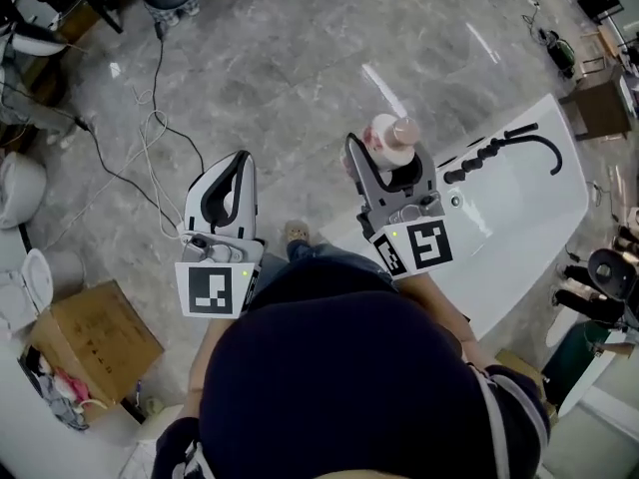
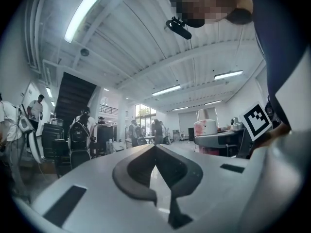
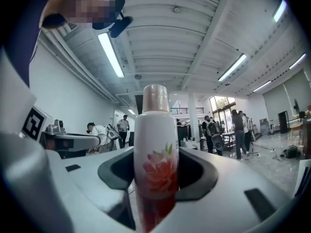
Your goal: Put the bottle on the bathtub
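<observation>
My right gripper [image 1: 384, 158] is shut on a white bottle [image 1: 389, 143] with a red flower print and a pinkish cap. In the right gripper view the bottle [image 3: 156, 164] stands upright between the jaws, which point level across the room. The white bathtub [image 1: 519, 193] lies on the floor to the right in the head view, and the bottle is held over its near left end. A black faucet with a hose [image 1: 519, 140] sits on the tub's far rim. My left gripper [image 1: 232, 183] is shut and holds nothing; its jaws [image 2: 156, 178] meet in the left gripper view.
Black and white cables [image 1: 150, 138] trail over the grey marble floor [image 1: 290, 58]. A cardboard box [image 1: 95, 337] sits at lower left beside white toilets [image 1: 20, 188]. A wooden cabinet [image 1: 604, 103] stands beyond the tub. Several people [image 3: 243, 130] stand in the hall behind.
</observation>
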A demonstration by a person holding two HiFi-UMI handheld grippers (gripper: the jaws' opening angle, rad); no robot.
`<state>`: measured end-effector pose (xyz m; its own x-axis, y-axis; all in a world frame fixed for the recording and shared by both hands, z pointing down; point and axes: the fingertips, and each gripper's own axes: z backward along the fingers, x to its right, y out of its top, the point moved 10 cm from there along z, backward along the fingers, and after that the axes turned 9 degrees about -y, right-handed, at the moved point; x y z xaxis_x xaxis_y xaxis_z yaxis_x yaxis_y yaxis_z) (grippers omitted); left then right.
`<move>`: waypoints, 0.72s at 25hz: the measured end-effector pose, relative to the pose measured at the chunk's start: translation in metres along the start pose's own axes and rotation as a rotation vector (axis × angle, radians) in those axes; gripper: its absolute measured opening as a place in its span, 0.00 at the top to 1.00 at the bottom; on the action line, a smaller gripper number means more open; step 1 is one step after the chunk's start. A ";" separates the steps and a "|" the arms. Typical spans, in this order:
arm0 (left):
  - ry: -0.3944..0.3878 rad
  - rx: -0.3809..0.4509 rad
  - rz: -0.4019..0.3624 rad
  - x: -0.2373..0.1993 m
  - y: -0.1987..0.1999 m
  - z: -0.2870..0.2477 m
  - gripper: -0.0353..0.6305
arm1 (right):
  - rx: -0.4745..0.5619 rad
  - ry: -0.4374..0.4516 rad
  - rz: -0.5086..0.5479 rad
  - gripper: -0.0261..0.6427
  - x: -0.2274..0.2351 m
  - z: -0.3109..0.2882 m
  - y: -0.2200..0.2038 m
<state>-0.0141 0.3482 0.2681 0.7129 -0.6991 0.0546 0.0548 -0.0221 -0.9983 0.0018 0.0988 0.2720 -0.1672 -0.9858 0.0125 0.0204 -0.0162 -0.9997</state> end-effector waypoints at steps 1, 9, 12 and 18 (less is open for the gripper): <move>-0.021 0.007 0.003 -0.001 0.000 -0.012 0.91 | -0.002 -0.023 0.003 0.61 0.007 0.000 0.001; -0.313 0.002 0.003 0.003 -0.002 -0.115 0.91 | -0.030 -0.351 -0.009 0.61 0.071 0.033 -0.004; -0.424 -0.006 0.011 0.008 -0.005 -0.156 0.91 | -0.037 -0.490 -0.008 0.61 0.091 0.046 -0.005; -0.691 -0.032 0.005 0.021 -0.009 -0.255 0.91 | -0.030 -0.776 -0.013 0.61 0.129 0.051 -0.010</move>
<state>-0.1783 0.1516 0.2722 0.9956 -0.0840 0.0411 0.0371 -0.0484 -0.9981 0.0299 -0.0363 0.2845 0.5712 -0.8204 0.0250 -0.0059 -0.0345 -0.9994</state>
